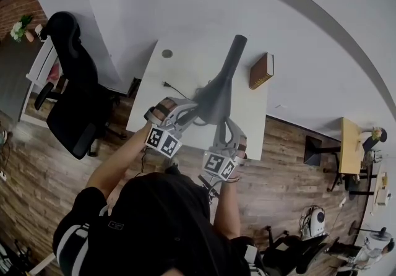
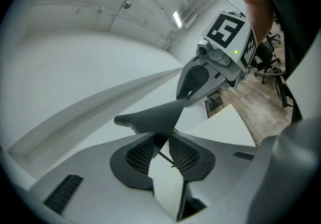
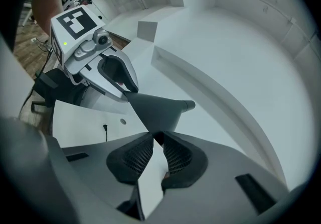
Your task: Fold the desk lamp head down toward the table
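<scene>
Person [image 1: 154, 225]: dark top, nearest the lens, standing at the desk's near edge.
Desk [image 1: 185, 64]: white; the reference for every entry below.
Office chair [image 1: 77, 101]: black, off the desk's left side.
Lamp head [image 1: 219, 92]: dark grey, long, above the desk's middle, raised clear of its top.
Left gripper [image 1: 190, 111]: over the desk's near half, jaws pinching the lamp head's thin edge.
Right gripper [image 1: 224, 125]: just beside it, jaws likewise clamped on that edge.
Book [image 1: 261, 70]: on the desk's right part.
Status, as a judgement: both grips are secured; the downward fold appears not yet made, so the whole swing toward the desk remains.
</scene>
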